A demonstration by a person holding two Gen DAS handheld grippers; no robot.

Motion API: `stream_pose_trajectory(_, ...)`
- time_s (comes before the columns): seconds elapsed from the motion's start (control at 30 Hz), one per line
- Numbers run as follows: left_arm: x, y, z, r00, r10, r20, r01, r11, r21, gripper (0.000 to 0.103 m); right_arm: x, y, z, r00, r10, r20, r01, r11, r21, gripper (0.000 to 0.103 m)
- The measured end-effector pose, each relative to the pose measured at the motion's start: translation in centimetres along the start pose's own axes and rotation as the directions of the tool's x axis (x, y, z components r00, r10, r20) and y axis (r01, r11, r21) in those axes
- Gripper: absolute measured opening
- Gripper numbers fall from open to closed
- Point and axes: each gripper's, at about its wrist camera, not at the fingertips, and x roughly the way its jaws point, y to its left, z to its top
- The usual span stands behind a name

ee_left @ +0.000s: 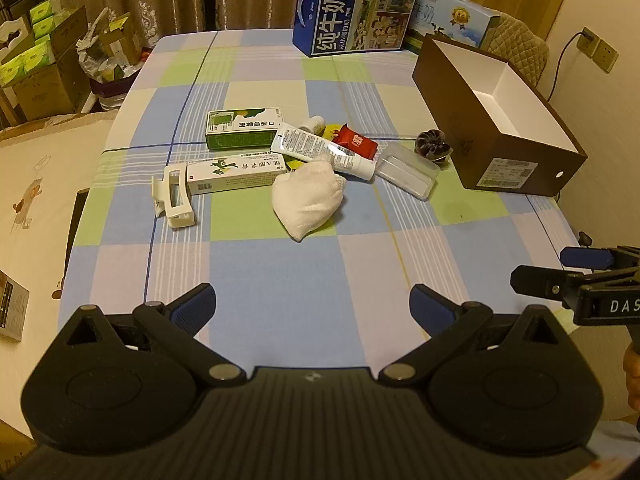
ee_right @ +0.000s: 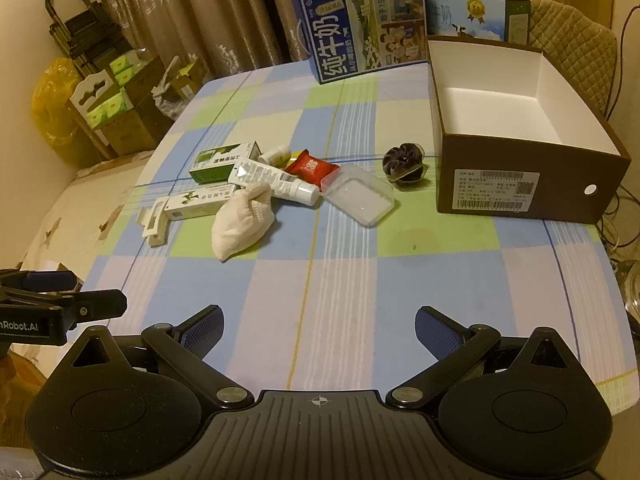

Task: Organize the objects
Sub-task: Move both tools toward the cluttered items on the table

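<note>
A pile of small items lies mid-table: a white cloth bundle [ee_left: 306, 196] [ee_right: 244, 218], a white tube [ee_left: 320, 150] [ee_right: 276, 182], two green-and-white cartons [ee_left: 244, 128] [ee_right: 224, 162], a red packet [ee_left: 356, 142] [ee_right: 312, 168], a white hair claw [ee_left: 174, 196] [ee_right: 154, 222], a clear plastic lid [ee_left: 406, 172] [ee_right: 358, 194] and a dark scrunchie [ee_left: 432, 146] [ee_right: 404, 164]. An open brown box [ee_left: 472, 128] [ee_right: 520, 184], white inside, stands at the right. My left gripper [ee_left: 312, 304] and right gripper [ee_right: 318, 326] hover open over the near table, both holding nothing.
The checked tablecloth [ee_left: 280, 272] [ee_right: 340, 280] covers the table. Two blue milk cartons [ee_left: 352, 12] [ee_right: 360, 28] stand at the far edge. Cardboard boxes [ee_left: 40, 60] crowd the floor at left. A quilted chair back [ee_right: 576, 44] is behind the brown box.
</note>
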Motion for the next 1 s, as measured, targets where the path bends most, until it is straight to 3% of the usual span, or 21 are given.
stream_pose_trajectory(0.5, 1.1, -1.4, 1.3, 1.0, 0.026, -0.008, -0.026, 0.999, -0.048, 0.102, 1.3, -2.0, 2.1, 1.0, 0.016, -0.019, -0.017, 0.998, -0.056, 0.1)
stream_pose_trajectory(1.0, 3.1, -2.4, 3.1, 0.994, 0.108, -0.022, -0.11, 0.981, -0.158, 0.102, 4.8, -4.1, 6.3, 0.995, 0.1, -0.008, -0.1, 0.974, -0.203, 0.1)
